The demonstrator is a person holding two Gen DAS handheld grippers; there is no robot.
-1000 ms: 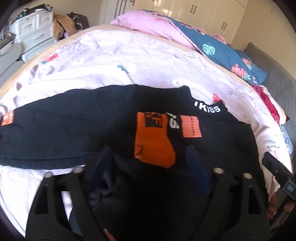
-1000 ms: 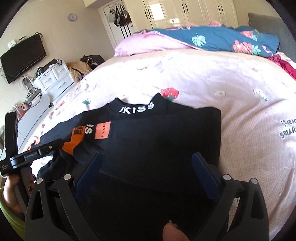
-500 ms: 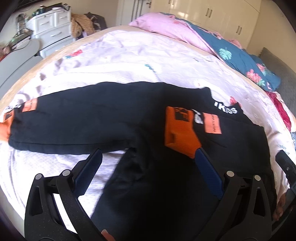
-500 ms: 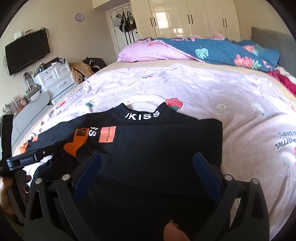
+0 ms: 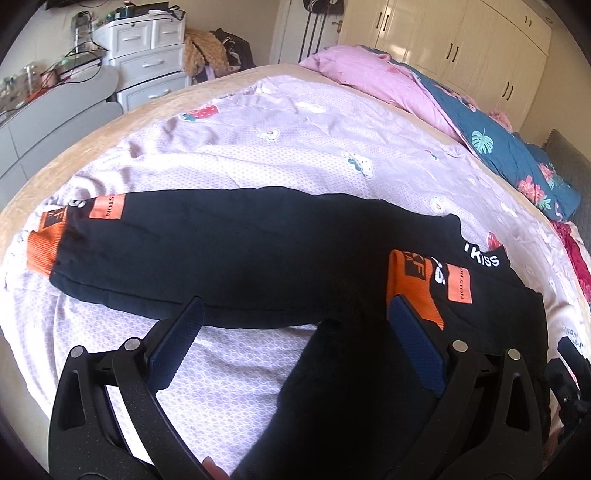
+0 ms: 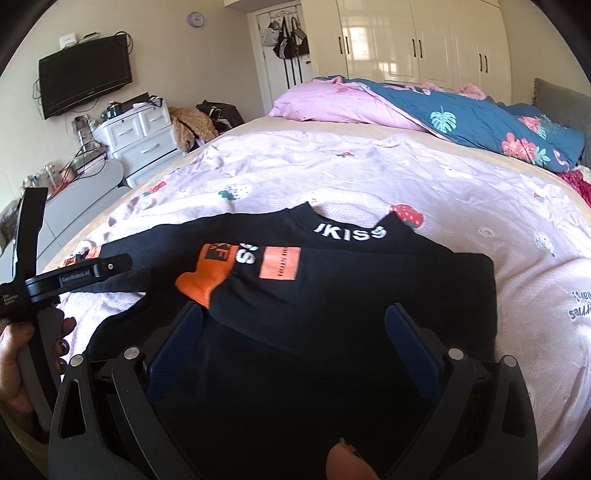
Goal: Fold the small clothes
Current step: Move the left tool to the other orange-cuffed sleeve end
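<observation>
Open bedsheet (image 6: 388,177) beyond black top (image 6: 351,295); heaped quilt (image 6: 461,114) blocking far side, dresser (image 6: 144,136) off left edge.

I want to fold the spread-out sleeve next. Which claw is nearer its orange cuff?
Left. The left claw hovers open near that sleeve, its orange cuff off to its left; the right claw sits over the shirt's folded body.

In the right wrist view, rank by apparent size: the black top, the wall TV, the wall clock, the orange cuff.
1. black top
2. wall TV
3. orange cuff, nearly TV-sized, but nearer the camera, so unsure
4. wall clock
</observation>
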